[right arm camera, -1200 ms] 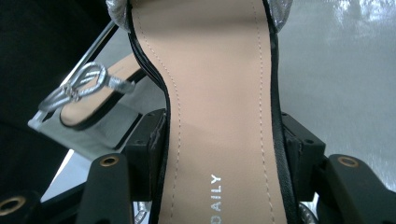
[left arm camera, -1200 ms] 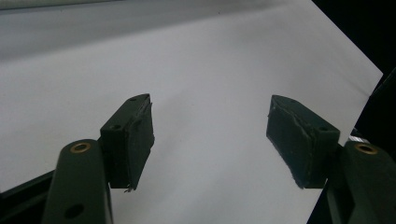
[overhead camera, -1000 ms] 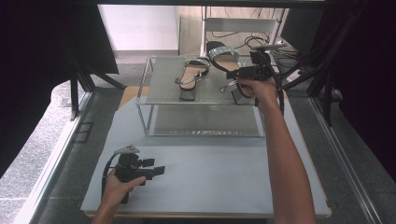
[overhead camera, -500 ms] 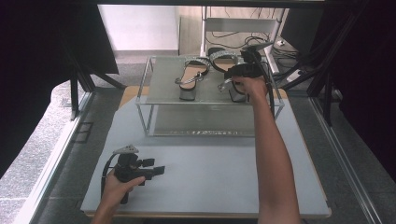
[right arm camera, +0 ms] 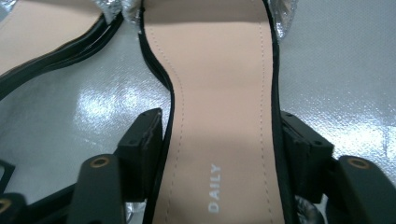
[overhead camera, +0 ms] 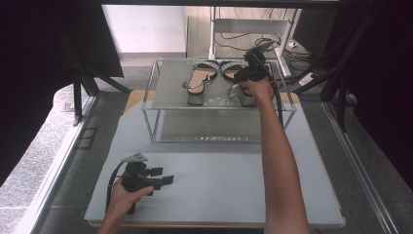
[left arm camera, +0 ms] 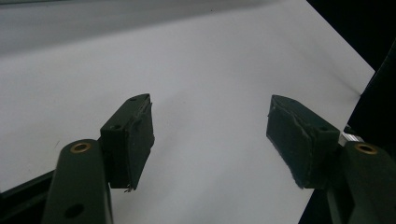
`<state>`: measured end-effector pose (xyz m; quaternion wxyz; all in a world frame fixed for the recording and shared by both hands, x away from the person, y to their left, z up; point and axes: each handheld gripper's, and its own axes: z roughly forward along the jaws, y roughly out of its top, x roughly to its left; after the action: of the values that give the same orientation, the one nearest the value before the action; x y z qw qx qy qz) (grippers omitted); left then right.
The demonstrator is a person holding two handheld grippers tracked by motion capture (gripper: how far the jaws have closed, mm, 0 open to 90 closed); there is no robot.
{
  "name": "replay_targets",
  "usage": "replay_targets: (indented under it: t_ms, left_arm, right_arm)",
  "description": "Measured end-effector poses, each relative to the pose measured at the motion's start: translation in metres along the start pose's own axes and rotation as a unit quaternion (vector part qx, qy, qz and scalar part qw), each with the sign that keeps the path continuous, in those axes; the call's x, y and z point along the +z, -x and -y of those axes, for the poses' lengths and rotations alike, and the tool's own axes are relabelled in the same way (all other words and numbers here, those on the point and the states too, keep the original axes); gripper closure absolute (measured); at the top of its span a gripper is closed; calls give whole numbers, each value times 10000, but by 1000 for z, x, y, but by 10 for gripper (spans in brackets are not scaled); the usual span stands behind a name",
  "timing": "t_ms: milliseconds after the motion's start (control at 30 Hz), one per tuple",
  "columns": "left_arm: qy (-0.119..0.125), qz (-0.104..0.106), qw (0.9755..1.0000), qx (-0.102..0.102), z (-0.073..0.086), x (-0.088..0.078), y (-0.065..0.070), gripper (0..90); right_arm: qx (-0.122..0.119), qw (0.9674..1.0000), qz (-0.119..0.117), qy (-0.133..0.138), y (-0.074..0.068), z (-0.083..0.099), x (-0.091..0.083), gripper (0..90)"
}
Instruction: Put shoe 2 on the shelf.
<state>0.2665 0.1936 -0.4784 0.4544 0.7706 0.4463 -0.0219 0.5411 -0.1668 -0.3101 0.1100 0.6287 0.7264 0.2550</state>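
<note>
From the high view, your right tool (overhead camera: 245, 78) reaches to about 1 o'clock, onto the top of the glass-topped rack (overhead camera: 156, 92), where the right sandal (overhead camera: 233, 73) lies beside the left sandal (overhead camera: 198, 80). Your left tool (overhead camera: 146, 179) rests low at 7 o'clock on the bench (overhead camera: 219, 180), likely parked out of the way.

In the left gripper view, your jaws stand released, with bare bench between them.

In the right gripper view, your jaws straddle the sandal's insole (right arm camera: 219, 107) at its heel end, pads against both edges. They look clenched on it, a grip at the narrow part probably chosen for firm hold.
</note>
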Motion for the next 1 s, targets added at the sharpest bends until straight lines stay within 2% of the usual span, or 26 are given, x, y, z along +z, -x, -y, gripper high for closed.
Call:
replay_targets:
  t_ms: [100, 200, 267, 367, 400, 467, 600, 633, 700, 800, 900, 1000]
  left_arm:
    - [17, -11, 10000, -4, 0, 0, 0, 323]
    - [7, -19, 10000, -11, 0, 1, 0, 324]
    - [-19, -31, 10000, -2, 0, 2, -1, 324]
    - [12, -34, 10000, -43, -1, 2, -1, 326]
    - [48, -55, 10000, -60, -1, 1, -1, 326]
    - [146, -97, 9998, -111, -2, -1, -1, 329]
    - [395, -236, 9988, -189, -6, -7, 2, 349]
    - [410, -244, 9987, -156, -7, -9, 3, 357]
    - [467, -246, 9985, -120, -13, -12, 7, 367]
    - [627, -260, 9977, -49, -25, -16, 13, 461]
    - [747, -385, 9965, 21, -50, -21, 16, 607]
    - [898, -568, 9942, 140, -86, -27, 18, 747]
  right_arm:
    - [-88, 9997, -102, 201, 1, 2, -4, 321]
    - [25, 9956, -384, 848, 4, 6, -15, 284]
    - [-27, 9905, -541, 1266, 5, 8, -25, 283]
    - [-21, 9792, -912, 1810, 8, 12, -42, 283]
    - [-52, 9763, -1002, 1915, 9, 14, -47, 285]
    - [-193, 9727, -1098, 2034, 12, 19, -55, 307]
    - [-408, 9682, -1172, 2174, 27, 37, -69, 389]
    - [-459, 9665, -1192, 2226, 33, 44, -72, 417]
    - [-551, 9657, -1201, 2236, 43, 54, -75, 454]
    - [-724, 9681, -1041, 2161, 60, 73, -77, 520]
    - [-864, 9714, -853, 2041, 74, 84, -75, 586]
    - [-932, 9747, -770, 1882, 84, 93, -70, 662]
